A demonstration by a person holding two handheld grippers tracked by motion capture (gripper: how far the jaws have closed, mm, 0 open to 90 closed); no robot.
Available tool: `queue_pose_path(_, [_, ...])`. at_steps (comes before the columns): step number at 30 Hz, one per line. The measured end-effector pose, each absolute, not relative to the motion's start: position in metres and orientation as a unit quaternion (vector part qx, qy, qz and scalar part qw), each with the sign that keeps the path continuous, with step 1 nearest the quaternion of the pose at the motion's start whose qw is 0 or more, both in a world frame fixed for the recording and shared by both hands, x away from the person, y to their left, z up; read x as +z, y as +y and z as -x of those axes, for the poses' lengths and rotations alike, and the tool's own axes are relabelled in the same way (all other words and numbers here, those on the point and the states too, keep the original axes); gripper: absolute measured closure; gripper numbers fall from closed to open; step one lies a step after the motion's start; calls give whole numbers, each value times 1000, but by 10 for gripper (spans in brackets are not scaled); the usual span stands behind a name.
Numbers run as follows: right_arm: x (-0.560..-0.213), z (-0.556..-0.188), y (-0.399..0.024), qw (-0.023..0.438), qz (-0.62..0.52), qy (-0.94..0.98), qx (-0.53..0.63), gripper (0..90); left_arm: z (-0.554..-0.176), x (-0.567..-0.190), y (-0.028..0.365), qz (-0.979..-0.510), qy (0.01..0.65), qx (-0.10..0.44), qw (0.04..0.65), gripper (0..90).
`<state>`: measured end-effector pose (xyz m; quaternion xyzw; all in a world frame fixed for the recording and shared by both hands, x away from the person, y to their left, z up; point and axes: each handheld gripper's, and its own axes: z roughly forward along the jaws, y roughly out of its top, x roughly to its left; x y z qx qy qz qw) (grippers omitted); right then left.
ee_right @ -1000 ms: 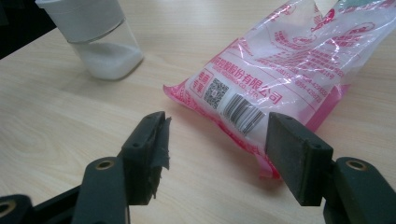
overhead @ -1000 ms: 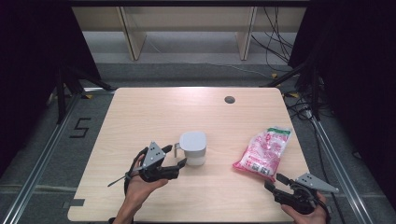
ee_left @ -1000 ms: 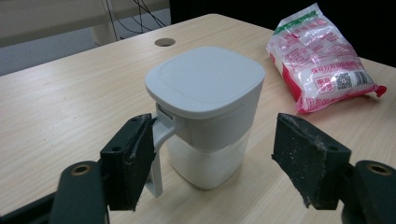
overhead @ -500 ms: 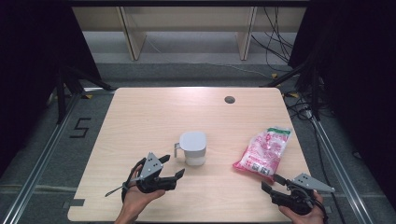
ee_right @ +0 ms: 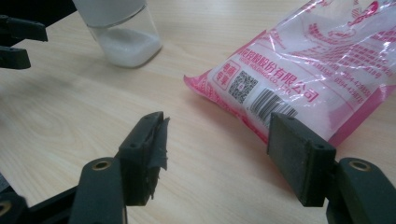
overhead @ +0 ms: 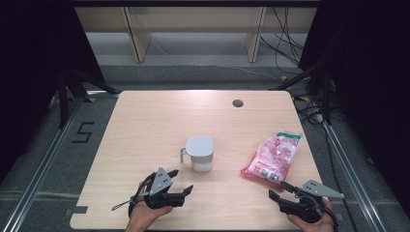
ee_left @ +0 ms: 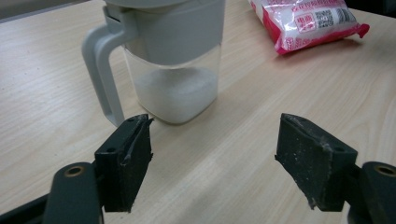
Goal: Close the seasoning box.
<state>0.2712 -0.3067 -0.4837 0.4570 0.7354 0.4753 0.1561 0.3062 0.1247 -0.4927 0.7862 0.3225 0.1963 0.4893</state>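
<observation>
Near the middle of the pale wood-grain table (overhead: pixel 145 121), a clear plastic jug (overhead: pixel 199 153) is stood upright, its grey lid on top and its grey loop handle turned toward the table's left edge; white granules are seen in its lower part. To its right, well apart, a glossy pink-and-white printed bag (overhead: pixel 273 157) is laid flat, its long axis running from the near edge toward the far right corner. The left gripper (overhead: pixel 183 181) is held just short of the jug, its black jaws spread wide with nothing between them. The right gripper (overhead: pixel 279 190) is likewise held wide open and empty just before the bag's near end.
</observation>
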Motion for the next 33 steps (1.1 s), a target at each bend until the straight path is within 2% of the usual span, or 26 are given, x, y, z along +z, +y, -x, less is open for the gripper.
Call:
queue_pose_path(2, [-485,-272,-306,158,-456,734,478,376,-304,-495,123,-791,316,197,485,258])
queue_pose_path(4, [-486,-269,-302,130,-473,737,465,360,-300,-500,120,-793,315,194,485,257])
queue_pose_path(8, [-488,-272,-301,147,-444,751,466,358,-299,-507,120,-794,320,186,482,254])
queue_pose_path(9, [-487,-269,-298,131,-460,747,462,356,-298,-508,121,-798,321,188,474,253])
queue_pose_path(12, [-489,-273,-299,154,-427,766,455,355,-297,-512,121,-801,318,190,470,247])
queue_pose_path(17, [-490,-270,-291,140,-431,778,435,350,-296,-514,120,-804,319,183,468,247])
queue_pose_path(26, [-494,-273,-292,151,-413,792,424,346,-296,-517,119,-805,320,177,466,239])
queue_pose_path(33, [-495,-272,-290,134,-420,795,416,342,-298,-518,122,-800,333,173,468,237])
